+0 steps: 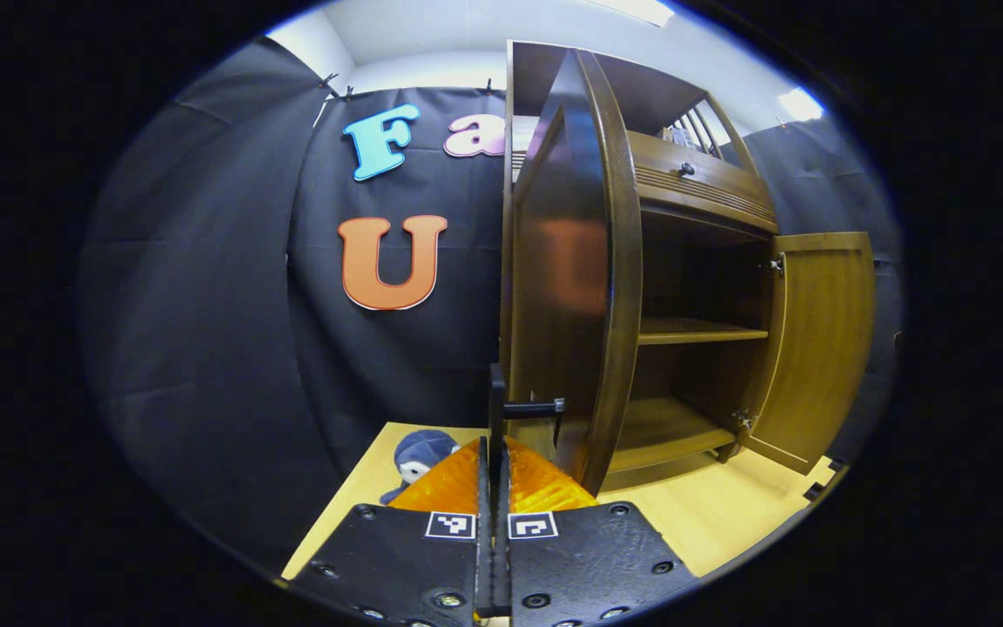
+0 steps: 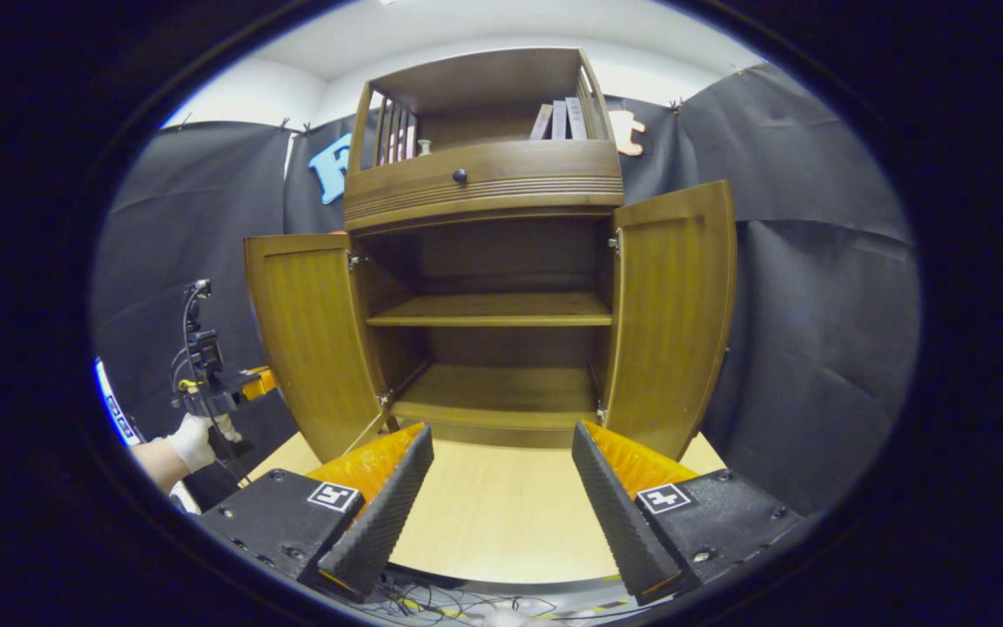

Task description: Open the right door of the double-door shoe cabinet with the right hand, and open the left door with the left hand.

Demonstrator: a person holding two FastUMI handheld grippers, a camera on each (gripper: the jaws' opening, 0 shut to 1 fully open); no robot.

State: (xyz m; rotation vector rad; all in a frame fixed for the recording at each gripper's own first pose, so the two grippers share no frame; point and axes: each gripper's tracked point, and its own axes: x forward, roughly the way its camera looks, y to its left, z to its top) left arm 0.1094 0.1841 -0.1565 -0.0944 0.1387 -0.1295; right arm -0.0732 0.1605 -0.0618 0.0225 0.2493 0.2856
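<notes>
With both cabinet doors swung wide, the left gripper [image 1: 493, 453] pinching the left door's black handle [image 1: 526, 407] need only release, while the right gripper [image 2: 501, 453] hangs spread.

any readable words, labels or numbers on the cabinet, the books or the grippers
None can be read.
Cabinet: plain wood, no text on its doors or drawer.
Books on the top shelf: spines too small and blurred to read.
Left gripper: two square black-and-white marker tags, patterns only, no words.
Right gripper: a marker tag on each finger, again patterns only.
Soft toy: no label visible.
</notes>
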